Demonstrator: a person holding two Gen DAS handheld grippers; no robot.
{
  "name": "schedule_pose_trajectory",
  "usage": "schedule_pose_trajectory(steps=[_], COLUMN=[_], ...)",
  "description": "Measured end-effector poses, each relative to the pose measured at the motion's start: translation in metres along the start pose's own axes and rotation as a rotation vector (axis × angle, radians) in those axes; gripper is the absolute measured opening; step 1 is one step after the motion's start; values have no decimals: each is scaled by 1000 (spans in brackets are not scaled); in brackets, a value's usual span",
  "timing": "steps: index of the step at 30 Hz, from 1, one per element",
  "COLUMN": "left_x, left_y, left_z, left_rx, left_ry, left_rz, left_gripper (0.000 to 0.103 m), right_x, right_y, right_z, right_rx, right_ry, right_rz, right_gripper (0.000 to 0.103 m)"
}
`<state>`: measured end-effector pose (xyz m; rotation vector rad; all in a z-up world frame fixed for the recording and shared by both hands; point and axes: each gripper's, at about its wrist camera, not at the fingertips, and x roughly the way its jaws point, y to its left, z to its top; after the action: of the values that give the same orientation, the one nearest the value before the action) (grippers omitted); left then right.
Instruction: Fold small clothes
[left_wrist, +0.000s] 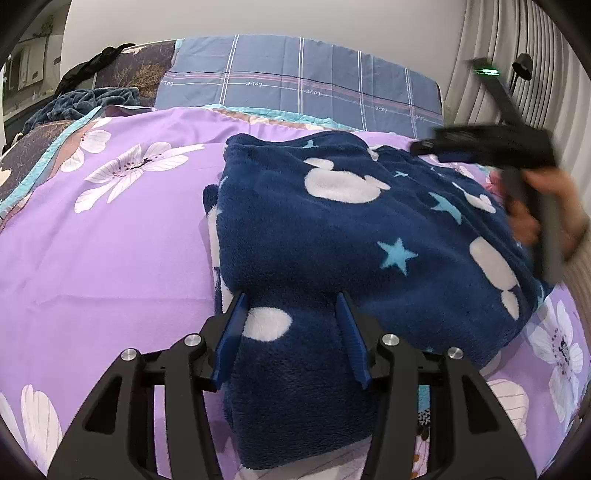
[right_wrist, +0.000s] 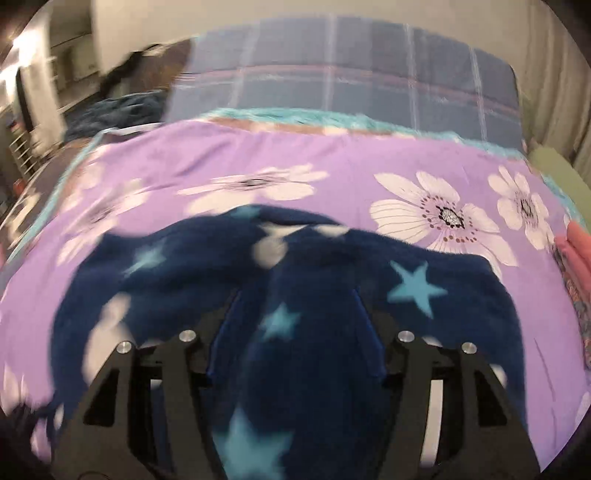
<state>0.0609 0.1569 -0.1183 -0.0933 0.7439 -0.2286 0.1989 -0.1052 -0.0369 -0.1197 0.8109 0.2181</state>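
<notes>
Straddling a thick fold of the fleece (left_wrist: 332, 206), the left gripper (left_wrist: 291, 306) has its jaws set fairly wide, one blue finger on each side of the navy pile; whether the pads actually pinch the cloth or merely flank it cannot be told. The fold runs straight between the fingers and back under the gripper body, with the bulk of the garment spread ahead and to the right of it on the sheet (left_wrist: 110, 236). Judged from this, the left gripper sits at the near end to anchor or lift that edge.

The right gripper (right_wrist: 295, 299) shows a like stance in its own view: jaws apart, a ridge of fleece (right_wrist: 406, 302) rising between the fingers and lying beneath the body. That view is blurred, so contact cannot be confirmed. Seen from the left wrist, the right tool (left_wrist: 491, 147) hovers over the garment's far right part, hand (left_wrist: 546, 206) on its handle.

Fleece appears bunched and partly doubled, not yet a neat fold. Beyond it, the sheet extends to a plaid pillow (left_wrist: 295, 81).
</notes>
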Motion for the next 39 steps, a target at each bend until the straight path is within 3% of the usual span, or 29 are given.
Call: schedule_pose_trajectory(steps=[4,9,11,13,18,23,26,30,34,39], left_x=[-9,-27,-36,-46,-68,-62,-50,-10,55,97], left_y=[-1,31,53,69,87,104,106,97,94,93], left_z=[-1,-6,-9,-10,-11,-9,3,33,58,74], left_rx=[-9,-126,-205,-251,-278,-329,-305,-231,-265,-328], left_ry=[-19,-28,-35,-56,-113,-103,-65,16,146,164], left_rz=[14,-12,-3,15,23,17,-70,-277,-353,-503], left_gripper=[61,65,65,65,65,65,65,70,70,68], right_x=[-53,-97,-100,-99,-96,-82,-72,-62,-56,-53], right_y=[41,104,135,160,201,224,234,249,259,260], right_z=[-46,-109,-131,-145,-163,-181,-194,-191,-185,-184], right_rx=[-153,-304,-394,-458,-606,-787,-887,-902,-883,-884], right_ry=[-39,-62,-28,-10,-74,-116,-154,-190,-192,-176], right_rz=[22,202,300,332,248,132,46,11,-19,-24], right_gripper=[67,71,74,74,74,74,75,75,69,68])
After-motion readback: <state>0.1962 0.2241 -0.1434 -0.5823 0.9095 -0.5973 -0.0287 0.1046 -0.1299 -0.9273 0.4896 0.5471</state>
